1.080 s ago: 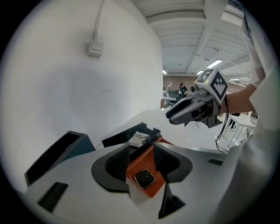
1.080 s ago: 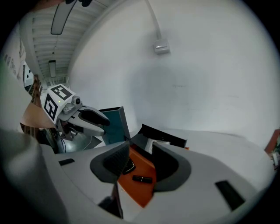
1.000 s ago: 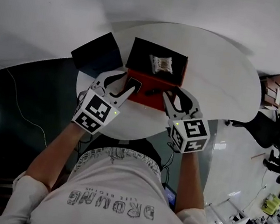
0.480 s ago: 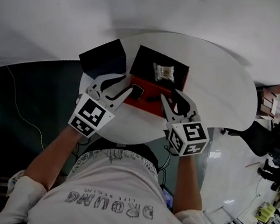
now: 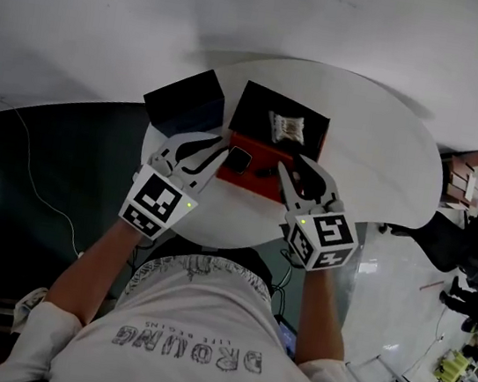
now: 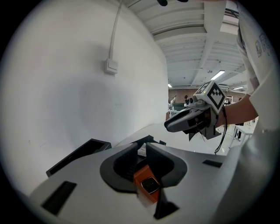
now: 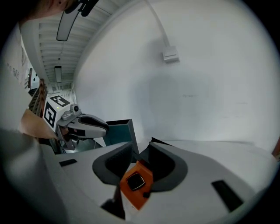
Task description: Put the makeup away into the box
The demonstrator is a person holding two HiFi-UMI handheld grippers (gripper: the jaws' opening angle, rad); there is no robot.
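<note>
Orange box [image 6: 139,175] peeks past left hand-held gripper [image 6: 145,146], right hand-held gripper [image 7: 141,151], jaws ajar, closing.

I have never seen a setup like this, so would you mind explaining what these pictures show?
No robot here: a person wears a head camera and holds a two-jaw gripper in each hand: the left gripper and the right gripper. The marker cubes belong to them. The head view looks steeply down; the two gripper views look along each gripper's jaws. On the white round table stand what looks like a black lid and an open box with an orange front, where a small square compact rests. Both grippers' jaws have just been closing, with that orange part and compact showing between them; whether they pinch it I cannot tell.
</note>
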